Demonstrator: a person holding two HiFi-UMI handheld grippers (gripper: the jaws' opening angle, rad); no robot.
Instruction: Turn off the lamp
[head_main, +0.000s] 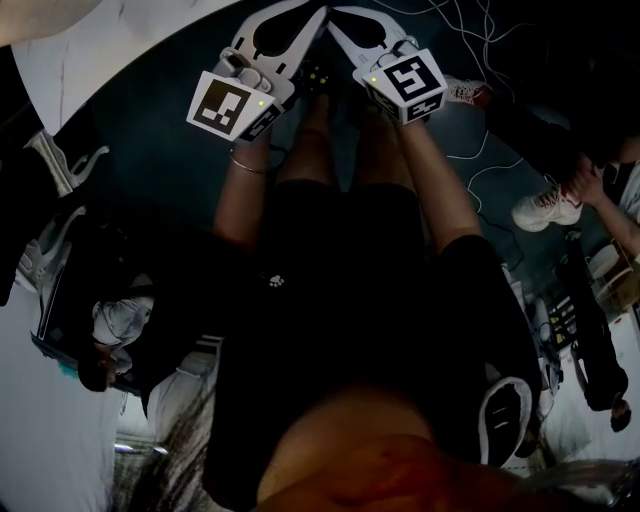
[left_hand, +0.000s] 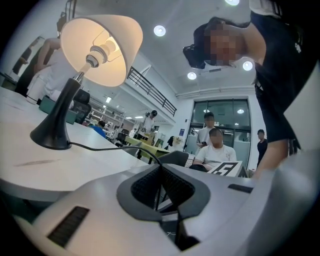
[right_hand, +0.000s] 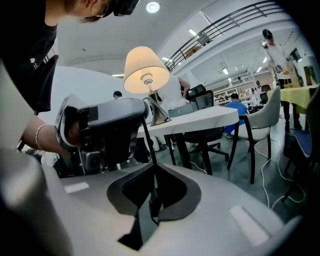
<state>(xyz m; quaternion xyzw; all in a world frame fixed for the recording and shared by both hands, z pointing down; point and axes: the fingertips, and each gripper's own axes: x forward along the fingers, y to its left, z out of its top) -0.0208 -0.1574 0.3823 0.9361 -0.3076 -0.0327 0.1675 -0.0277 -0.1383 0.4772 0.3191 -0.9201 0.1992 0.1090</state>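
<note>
- The lamp (left_hand: 85, 65) is on, and its shade glows warm yellow. It stands on a white table (left_hand: 75, 172), up and to the left in the left gripper view. It is well apart from both tongs.
- A thin black cord (left_hand: 110, 148) runs from the lamp's dark foot (left_hand: 50, 137), over the table, and down to us.
- Our left gripper (left_hand: 159, 166) has its tongs pressed together. The cord goes right in at their tips, so we think it is pinching the cord.
- Our right gripper (right_hand: 154, 166) sits just beside the left one. Its tongs are nearly together too, pinching the same cord lower down.
- A small dark lump (right_hand: 152, 202) sits between the right pads. We guess that is the switch, but it is too dark to be sure.
- We think the cord is light, soft and bendy. It looks smooth, so it could slip or twist in the tongs.
- The lump should be hard, so that is the best place to squeeze. The other tongs should hold the cord next to it so it cannot wiggle.
- We should not tug. The lamp looks light, with a small foot and a wide shade on top, so a pull on the cord could tip it. The bulb could break.
- The light is still on, so the job is not done yet.
</note>
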